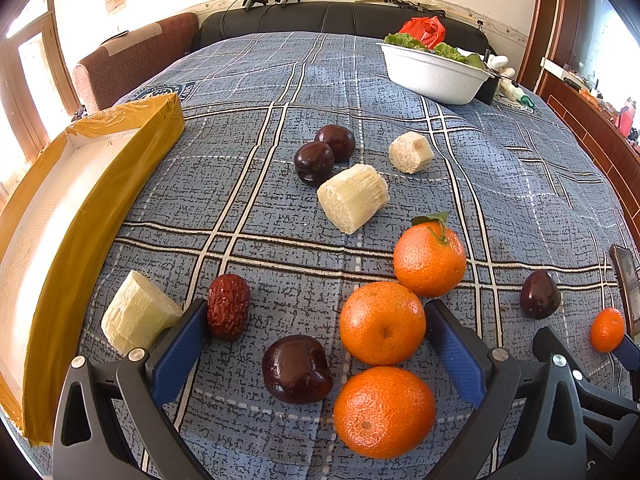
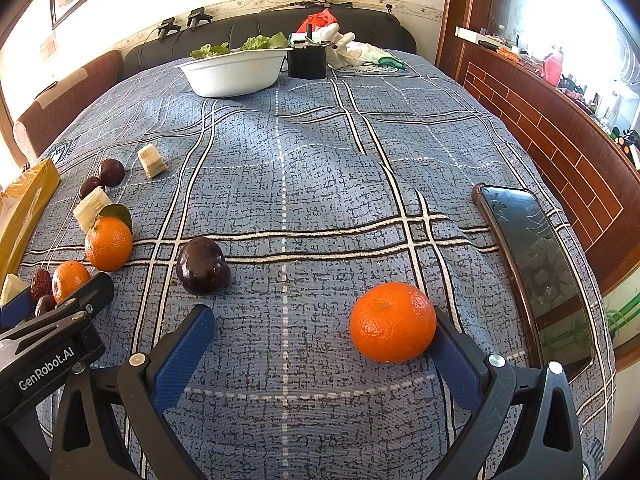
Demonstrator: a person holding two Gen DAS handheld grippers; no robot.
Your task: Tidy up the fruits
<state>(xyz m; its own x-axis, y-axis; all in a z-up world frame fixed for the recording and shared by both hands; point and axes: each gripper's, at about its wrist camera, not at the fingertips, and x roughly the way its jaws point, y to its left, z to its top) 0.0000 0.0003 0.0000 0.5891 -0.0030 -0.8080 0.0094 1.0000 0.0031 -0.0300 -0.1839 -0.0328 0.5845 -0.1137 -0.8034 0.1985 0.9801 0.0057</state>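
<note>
A: Where's the fruit?
B: Scattered on the blue plaid cloth (image 1: 280, 80) covering the bench. The left gripper (image 1: 316, 344) is spread wide around a dark plum (image 1: 296, 368) and two oranges (image 1: 382, 322).
A: The red date (image 1: 228, 306)?
B: Just beside the left finger, long axis pointing away from the camera.
A: Right side?
B: The right gripper (image 2: 320, 344) gapes wide; a lone orange (image 2: 393, 321) touches its right finger, stem end up.

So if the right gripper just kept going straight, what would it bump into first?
Probably the orange, which already sits against the inside of one blue finger of the open right gripper. The middle looks free tablecloth far ahead.
</note>
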